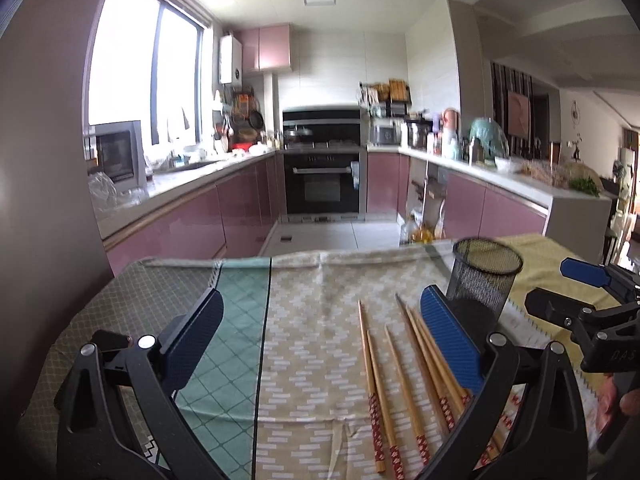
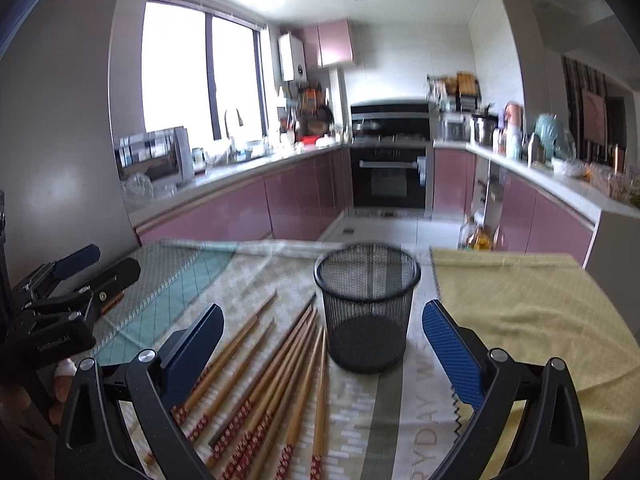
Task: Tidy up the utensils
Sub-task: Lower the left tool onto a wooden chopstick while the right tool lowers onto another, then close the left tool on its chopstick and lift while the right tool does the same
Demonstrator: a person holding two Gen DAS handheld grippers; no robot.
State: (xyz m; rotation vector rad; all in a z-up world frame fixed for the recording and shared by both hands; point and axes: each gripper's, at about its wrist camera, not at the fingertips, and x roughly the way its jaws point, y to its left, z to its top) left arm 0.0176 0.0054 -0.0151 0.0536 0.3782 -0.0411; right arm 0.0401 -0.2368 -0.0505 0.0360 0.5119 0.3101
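Two black arms with blue pads make up the left gripper (image 1: 320,336), right up close in the left wrist view; its pads stand wide apart and hold nothing; it hangs just above the table, with bare cloth between the pads. Just inside the right pad, at about 4 o'clock, lie the wooden chopsticks with red patterned ends (image 1: 400,372); they rest flat in a loose fan, thin tips pointing away, so a claw can come down over them from above.

Over in the right wrist view, the right gripper (image 2: 324,344) is also wide apart and empty; the same chopsticks lie between its pads toward the left one, at 7 o'clock; I think it is lined up to pinch one.

Straight ahead at 12 o'clock stands the round black wire-mesh cup (image 2: 367,306); it is upright, open at the top and looks empty; it sits just beside the chopstick tips, so the trip should be short; I guess the sticks are meant to go in there.

Under it all is the patterned tablecloth of tan, green and yellow (image 2: 520,320); it looks soft, so thin sticks may roll or slip when pinched; no stick is in the cup yet.
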